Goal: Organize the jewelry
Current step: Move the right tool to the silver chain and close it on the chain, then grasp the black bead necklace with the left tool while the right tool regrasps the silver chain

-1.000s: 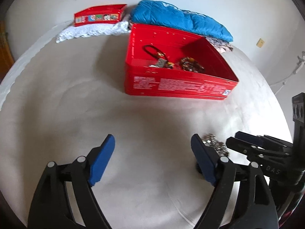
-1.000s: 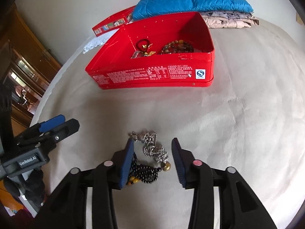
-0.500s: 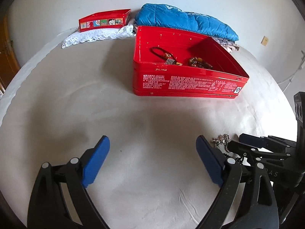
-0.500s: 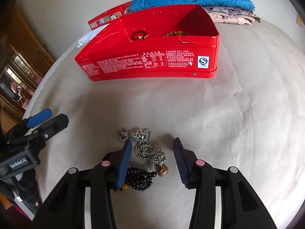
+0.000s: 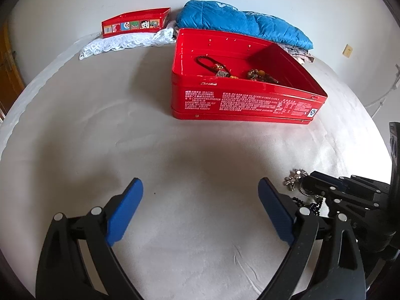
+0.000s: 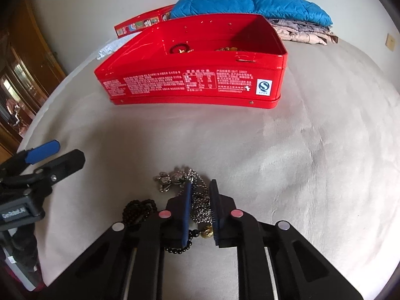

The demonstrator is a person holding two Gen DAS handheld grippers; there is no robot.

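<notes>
A red tin box [image 6: 195,85] stands open on the beige bed, with a dark cord bracelet [image 5: 210,63] and amber beads [image 5: 260,75] inside. In front of it lies a silver chain necklace [image 6: 200,200] with a silver charm [image 6: 170,178], beside a black bead string [image 6: 137,211]. My right gripper [image 6: 201,190] is shut on the silver chain, low on the bed. My left gripper [image 5: 200,195] is open and empty to the left of the jewelry; the charm also shows in its view [image 5: 295,177].
The tin's red lid [image 5: 136,22] lies on white lace [image 5: 125,42] at the back. A folded blue jacket [image 5: 240,25] sits on other folded cloth behind the box. Wooden furniture [image 6: 27,75] stands at the left.
My right gripper's jaws have closed from wide apart onto the silver chain. Both grippers have sunk lower toward the bed; the left one stays open.
</notes>
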